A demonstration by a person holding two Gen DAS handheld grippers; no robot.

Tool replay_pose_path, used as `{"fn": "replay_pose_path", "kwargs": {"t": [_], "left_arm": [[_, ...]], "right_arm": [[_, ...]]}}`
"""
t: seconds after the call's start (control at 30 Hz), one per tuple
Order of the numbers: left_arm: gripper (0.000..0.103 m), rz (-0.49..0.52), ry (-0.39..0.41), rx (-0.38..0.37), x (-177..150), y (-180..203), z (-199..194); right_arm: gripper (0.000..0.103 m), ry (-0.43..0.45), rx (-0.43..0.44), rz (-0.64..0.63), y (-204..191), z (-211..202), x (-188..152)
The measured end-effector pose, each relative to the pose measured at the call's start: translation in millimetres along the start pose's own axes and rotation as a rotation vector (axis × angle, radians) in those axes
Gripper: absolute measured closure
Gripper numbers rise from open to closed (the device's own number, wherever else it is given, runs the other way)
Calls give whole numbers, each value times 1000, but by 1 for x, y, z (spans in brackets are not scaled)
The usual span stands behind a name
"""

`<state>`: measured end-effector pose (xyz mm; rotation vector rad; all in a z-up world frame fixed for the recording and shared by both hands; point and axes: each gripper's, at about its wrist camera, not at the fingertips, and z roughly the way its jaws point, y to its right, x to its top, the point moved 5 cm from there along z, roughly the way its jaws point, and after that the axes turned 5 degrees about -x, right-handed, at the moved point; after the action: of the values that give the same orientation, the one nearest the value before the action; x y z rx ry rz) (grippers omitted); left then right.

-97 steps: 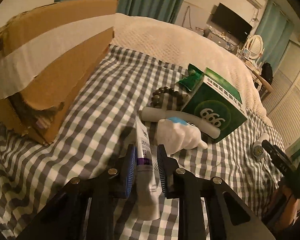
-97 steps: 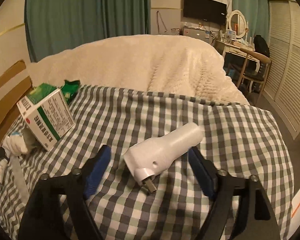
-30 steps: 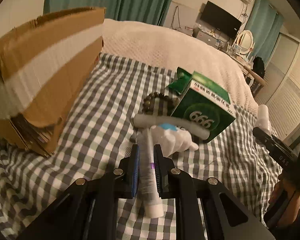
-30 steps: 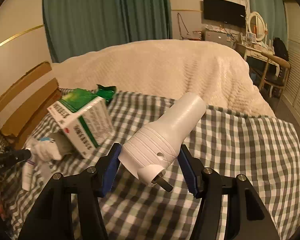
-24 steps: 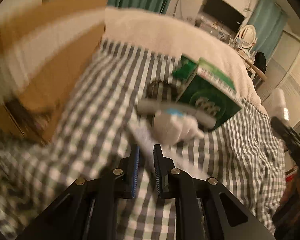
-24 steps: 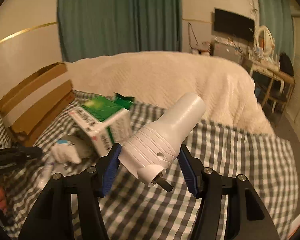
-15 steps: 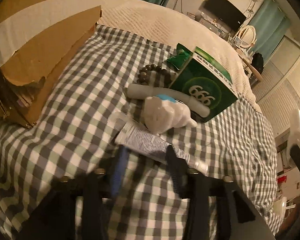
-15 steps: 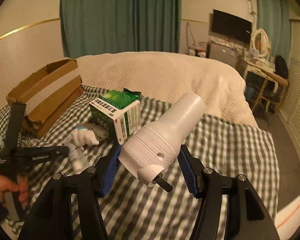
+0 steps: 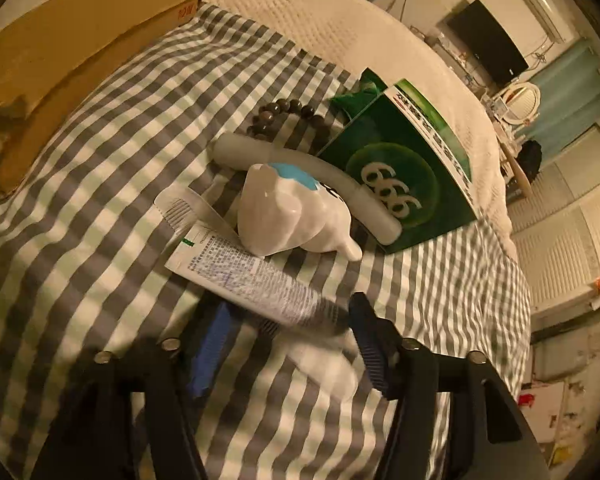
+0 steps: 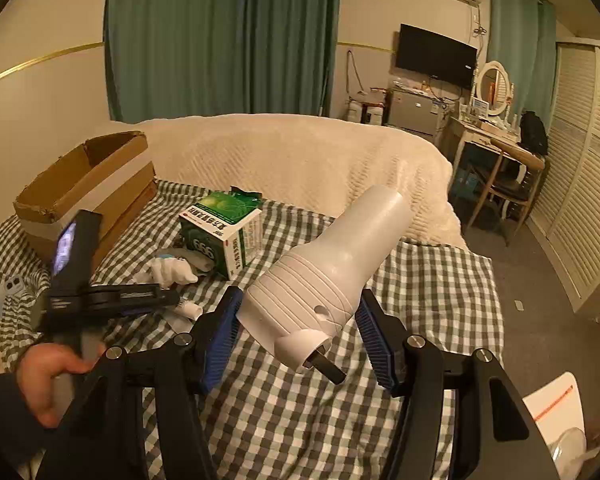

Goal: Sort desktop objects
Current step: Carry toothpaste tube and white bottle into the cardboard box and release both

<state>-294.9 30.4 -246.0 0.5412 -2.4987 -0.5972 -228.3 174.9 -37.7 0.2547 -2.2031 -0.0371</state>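
My left gripper point(image 9: 288, 344) is open above the checked cloth, and a white printed tube point(image 9: 256, 284) lies crosswise between its fingers on the cloth. Beyond it lie a white shell-shaped figure point(image 9: 288, 216), a long white tube point(image 9: 320, 172), a dark bead bracelet point(image 9: 284, 118) and a green "999" box point(image 9: 400, 176). My right gripper point(image 10: 300, 336) is shut on a white flashlight-shaped device point(image 10: 332, 284), held in the air above the cloth. The left gripper also shows in the right wrist view point(image 10: 140, 294).
An open cardboard box point(image 9: 60, 52) stands at the left, also in the right wrist view point(image 10: 88, 184). A cream blanket point(image 10: 300, 152) covers the bed behind. A desk and chair point(image 10: 500, 176) stand at the right, by louvred doors.
My left gripper opened and let go of the printed tube, which now lies crosswise on the cloth. My right gripper rose with the white device and swung toward the other objects.
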Motion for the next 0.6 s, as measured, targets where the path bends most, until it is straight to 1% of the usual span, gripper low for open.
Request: {"fn": "replay_pose_path", "kwargs": {"t": [0.03,0.07,0.1,0.13,0.17,0.23,0.3,0.43,0.53,0.6], "left_arm": [[40,12,7,8,2,1,2],[47,35,8,17,3,3,5],[56,75,15,34,4,3,6],[74,92,15,43,4,0,6],[84,97,6,45,4,-4,6],[84,75,-9,-20,4,-17,0],[84,84,-22,-58,0,-26,-8],[85,141,-20,-75,-8,-29,-28],[84,148,-27,-99,-10,-28,-45],[84,158,-9,-108,-9,-23,-60]], "right_arm": [[46,-2,-6,1,3,-1,-1],[46,-5,-11,0,4,-2,-2],[46,-10,-16,-1,6,-2,-3],[46,-17,-24,-1,8,-2,-4],[46,-21,-29,1,10,-3,-6],[46,-29,-36,11,16,-4,-9],[46,-36,-40,19,20,-5,-10],[46,-32,-44,25,21,-15,-11],[46,-24,-45,21,18,-27,-9],[46,-21,-39,21,16,-33,-5]]}}
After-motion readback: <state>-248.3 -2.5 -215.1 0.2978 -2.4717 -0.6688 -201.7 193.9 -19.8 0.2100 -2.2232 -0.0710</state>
